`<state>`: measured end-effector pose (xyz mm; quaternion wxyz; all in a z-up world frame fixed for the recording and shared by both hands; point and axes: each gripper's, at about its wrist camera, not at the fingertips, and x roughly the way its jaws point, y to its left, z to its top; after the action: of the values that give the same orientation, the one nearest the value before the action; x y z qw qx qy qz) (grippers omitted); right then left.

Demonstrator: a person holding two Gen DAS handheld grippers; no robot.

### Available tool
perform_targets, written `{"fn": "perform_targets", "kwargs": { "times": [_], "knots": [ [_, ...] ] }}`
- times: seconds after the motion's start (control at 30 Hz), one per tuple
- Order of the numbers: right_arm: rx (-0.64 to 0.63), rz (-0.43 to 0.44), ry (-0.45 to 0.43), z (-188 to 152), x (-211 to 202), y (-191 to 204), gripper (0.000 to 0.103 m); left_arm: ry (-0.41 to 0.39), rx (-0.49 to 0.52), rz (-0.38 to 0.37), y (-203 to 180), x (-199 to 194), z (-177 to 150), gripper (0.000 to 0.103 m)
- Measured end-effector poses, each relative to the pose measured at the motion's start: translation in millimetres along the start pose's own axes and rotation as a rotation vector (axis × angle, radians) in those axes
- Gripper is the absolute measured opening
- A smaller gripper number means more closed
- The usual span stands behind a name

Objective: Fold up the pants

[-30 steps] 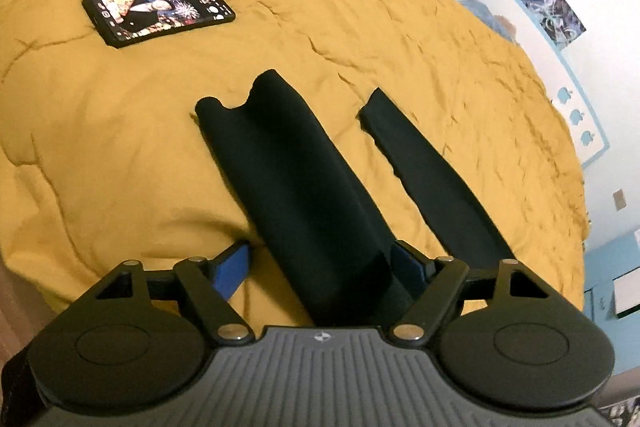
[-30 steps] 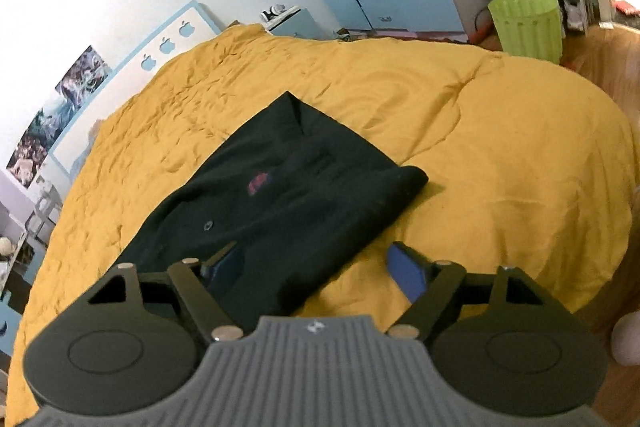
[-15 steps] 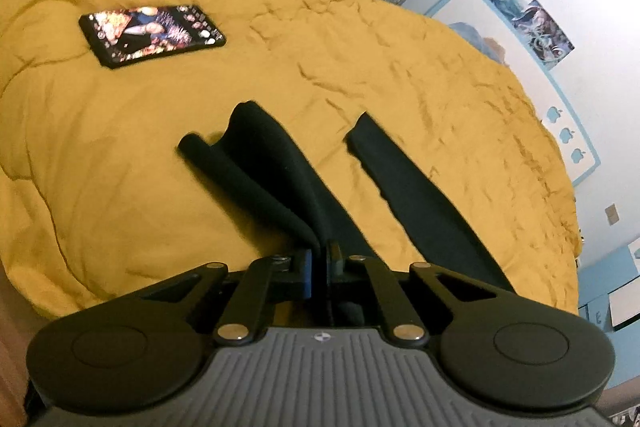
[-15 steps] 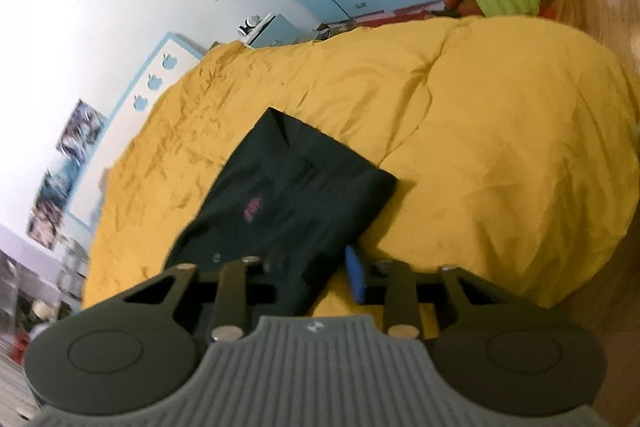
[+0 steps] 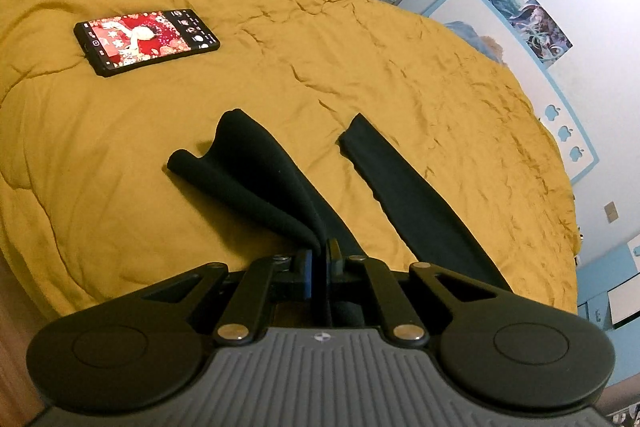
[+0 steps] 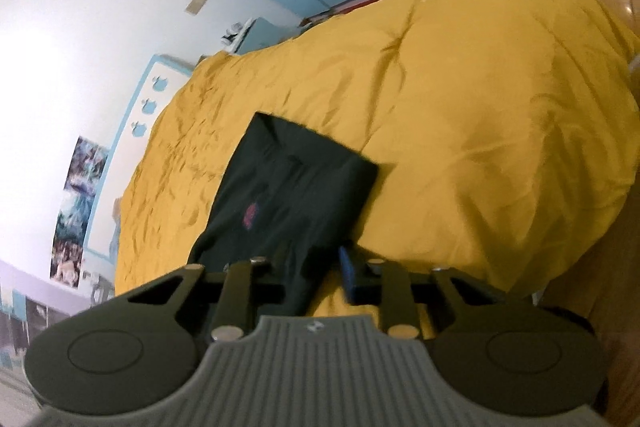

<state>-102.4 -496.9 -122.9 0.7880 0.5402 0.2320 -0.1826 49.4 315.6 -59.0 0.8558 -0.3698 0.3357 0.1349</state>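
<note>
I have the pair of black, soft knit pants (image 5: 276, 187) spread across the mustard-yellow quilted bedspread (image 5: 120, 155), legs running toward the far side in the left wrist view and the waist end lying flat in the right wrist view. My left gripper (image 5: 319, 259) is clenched on the near edge of one leg, with the blue pads pressed together and the cloth bunched into a ridge that fans out from them; the other leg (image 5: 400, 195) lies apart beside it, flat and untouched by that gripper. My right gripper (image 6: 316, 269) sits at the hip side of the waist section (image 6: 292, 187), and black fabric runs down between its fingers, but the blue pad (image 6: 347, 273) on the right looks to stand a little clear of the cloth and the frame is smeared, so I cannot tell whether it is clamped. I judge this fabric to be light, limp and somewhat stretchy: it will sag and drape from any single pinch and will not hold a shape by itself. It should not slip much on the pads, though a thin bite could pull free under its own drag across the quilt. The best holds, to my mind, are the doubled seams at the leg's outer edge and the waistband, taking both layers deep between the pads. A black smartphone with a lit red screen (image 5: 146, 41) lies on the bedspread well apart from the legs.
</note>
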Motion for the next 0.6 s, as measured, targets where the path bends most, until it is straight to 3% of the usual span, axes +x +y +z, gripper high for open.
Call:
{"fn": "perform_targets", "kwargs": {
  "times": [0.2, 0.43, 0.6],
  "knots": [
    [-0.035, 0.110, -0.017, 15, -16, 24, 0.000, -0.021, 0.035, -0.047, -13, -11, 7, 0.005],
    [0.014, 0.213, -0.015, 34, -13, 49, 0.000, -0.012, 0.010, -0.097, -30, -8, 22, 0.005],
    [-0.036, 0.242, -0.028, 52, -5, 81, 0.000, -0.018, 0.039, -0.103, -53, 3, 42, 0.005]
  ]
}}
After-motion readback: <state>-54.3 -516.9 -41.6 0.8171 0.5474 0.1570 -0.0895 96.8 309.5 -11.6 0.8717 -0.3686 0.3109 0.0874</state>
